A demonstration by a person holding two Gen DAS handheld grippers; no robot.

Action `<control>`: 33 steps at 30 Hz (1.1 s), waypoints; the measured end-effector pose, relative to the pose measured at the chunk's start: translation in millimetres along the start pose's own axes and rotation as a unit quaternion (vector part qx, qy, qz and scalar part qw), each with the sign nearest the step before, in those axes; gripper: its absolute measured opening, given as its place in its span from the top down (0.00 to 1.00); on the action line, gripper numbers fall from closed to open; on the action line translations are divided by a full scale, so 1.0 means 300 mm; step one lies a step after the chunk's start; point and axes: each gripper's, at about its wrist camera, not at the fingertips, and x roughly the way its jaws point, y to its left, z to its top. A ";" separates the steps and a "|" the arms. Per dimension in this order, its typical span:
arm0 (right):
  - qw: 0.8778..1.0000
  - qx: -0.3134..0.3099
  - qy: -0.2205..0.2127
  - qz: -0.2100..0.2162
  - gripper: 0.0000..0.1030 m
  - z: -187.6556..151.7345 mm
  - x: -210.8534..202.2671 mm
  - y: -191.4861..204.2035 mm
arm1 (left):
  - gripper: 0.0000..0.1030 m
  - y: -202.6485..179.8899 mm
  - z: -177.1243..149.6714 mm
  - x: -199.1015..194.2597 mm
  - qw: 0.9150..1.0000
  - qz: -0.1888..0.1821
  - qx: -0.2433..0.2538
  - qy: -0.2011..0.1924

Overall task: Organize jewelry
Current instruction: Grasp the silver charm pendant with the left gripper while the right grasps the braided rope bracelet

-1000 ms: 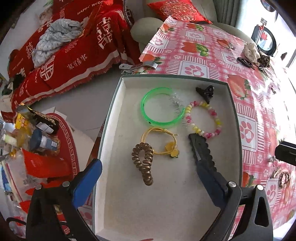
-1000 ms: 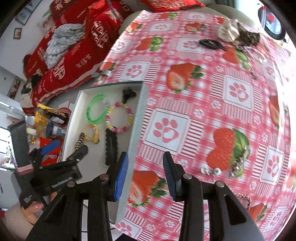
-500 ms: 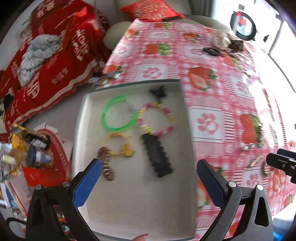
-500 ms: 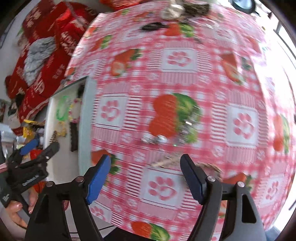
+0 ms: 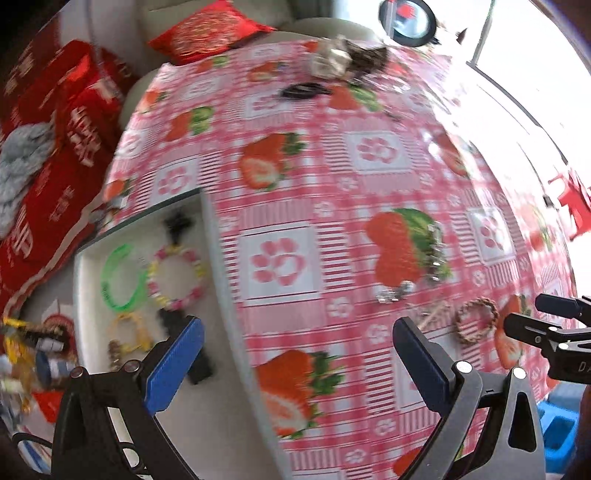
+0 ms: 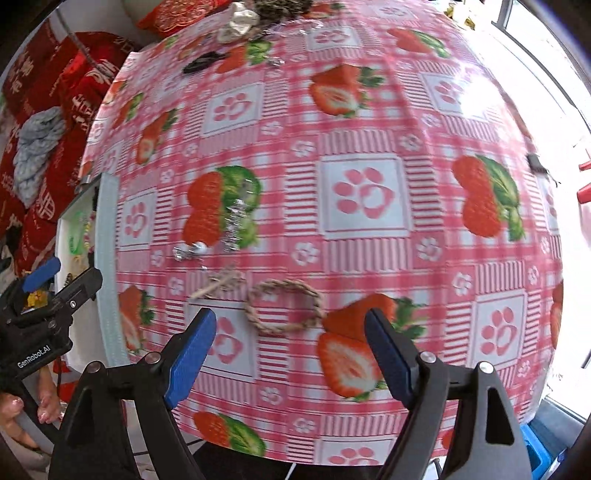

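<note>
A white tray (image 5: 218,236) at the table's left edge holds a green bangle (image 5: 118,280), a beaded bracelet (image 5: 177,277), a yellow bracelet, a brown coil tie and black clips. A braided rope bracelet (image 6: 284,306) lies on the tablecloth, also in the left wrist view (image 5: 476,325). A tan bow piece (image 6: 219,282) and silver earrings (image 6: 190,251) lie left of it. My right gripper (image 6: 291,343) is open and empty, just short of the rope bracelet. My left gripper (image 5: 295,362) is open and empty over the tray's right rim.
A pink strawberry tablecloth (image 6: 365,192) covers the round table. More hair ties and a black clip (image 5: 303,90) lie at the far side by a pale scrunchie (image 6: 240,20). A red-covered sofa (image 5: 55,147) stands to the left. A round mirror (image 5: 406,16) stands at the back.
Both grippers have swung right, away from the tray and over the tablecloth. The right gripper has opened wider and now faces the rope bracelet. The left gripper stays open.
</note>
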 end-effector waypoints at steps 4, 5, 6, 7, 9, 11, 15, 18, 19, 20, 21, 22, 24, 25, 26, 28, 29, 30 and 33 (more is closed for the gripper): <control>1.000 0.007 0.005 -0.009 0.18 -0.013 0.006 -0.047 | 0.00 -0.075 0.019 0.047 1.000 -0.004 0.022 0.014; 1.000 0.007 0.007 -0.012 0.18 -0.016 0.008 -0.056 | 0.00 -0.086 0.021 0.058 1.000 -0.002 0.026 0.016; 1.000 0.006 0.008 -0.015 0.18 -0.019 0.010 -0.065 | 0.00 -0.101 0.025 0.072 0.999 0.001 0.033 0.018; 1.000 0.005 0.008 -0.016 0.18 -0.022 0.011 -0.075 | 0.00 -0.109 0.027 0.081 0.999 0.003 0.037 0.020; 1.000 0.002 0.009 -0.020 0.18 -0.025 0.015 -0.087 | 0.00 -0.121 0.032 0.098 0.999 0.004 0.041 0.023; 1.000 -0.003 0.010 -0.023 0.18 -0.026 0.023 -0.096 | 0.00 -0.128 0.036 0.114 0.999 0.005 0.042 0.028; 1.000 -0.011 0.012 -0.026 0.18 -0.020 0.042 -0.102 | 0.00 -0.145 0.044 0.137 0.998 0.003 0.048 0.032; 0.999 -0.022 0.012 -0.029 0.18 -0.013 0.055 -0.098 | 0.00 -0.163 0.048 0.155 0.998 0.000 0.057 0.036; 0.999 -0.026 0.012 -0.030 0.18 -0.011 0.059 -0.095 | 0.00 -0.167 0.050 0.160 0.998 0.001 0.060 0.037; 0.999 -0.030 0.011 -0.031 0.18 -0.008 0.063 -0.092 | 0.00 -0.172 0.052 0.169 0.997 0.002 0.062 0.038; 0.999 -0.035 0.011 -0.034 0.18 -0.004 0.068 -0.087 | 0.00 -0.174 0.053 0.175 0.997 0.002 0.062 0.040; 0.998 -0.041 0.010 -0.038 0.18 0.000 0.076 -0.080 | 0.06 -0.178 0.054 0.184 0.997 0.002 0.062 0.041; 0.998 -0.052 0.008 -0.045 0.18 0.009 0.088 -0.067 | 0.10 -0.181 0.055 0.212 0.997 0.004 0.063 0.053; 0.997 -0.058 0.007 -0.048 0.19 0.011 0.095 -0.058 | 0.10 -0.179 0.055 0.223 0.997 0.006 0.061 0.056; 0.996 -0.065 0.006 -0.052 0.21 0.014 0.101 -0.049 | 0.10 -0.177 0.055 0.232 0.997 0.006 0.059 0.057; 0.995 -0.077 0.004 -0.059 0.24 0.017 0.112 -0.036 | 0.10 -0.175 0.053 0.243 0.997 0.005 0.056 0.060; 0.995 -0.083 0.004 -0.062 0.27 0.017 0.119 -0.027 | 0.10 -0.175 0.051 0.248 0.997 0.004 0.056 0.061; 0.994 -0.087 0.005 -0.063 0.28 0.017 0.125 -0.022 | 0.10 -0.180 0.052 0.251 0.997 0.003 0.055 0.061; 0.992 -0.101 0.005 -0.074 0.31 0.011 0.141 -0.006 | 0.14 -0.192 0.050 0.253 0.997 -0.005 0.055 0.061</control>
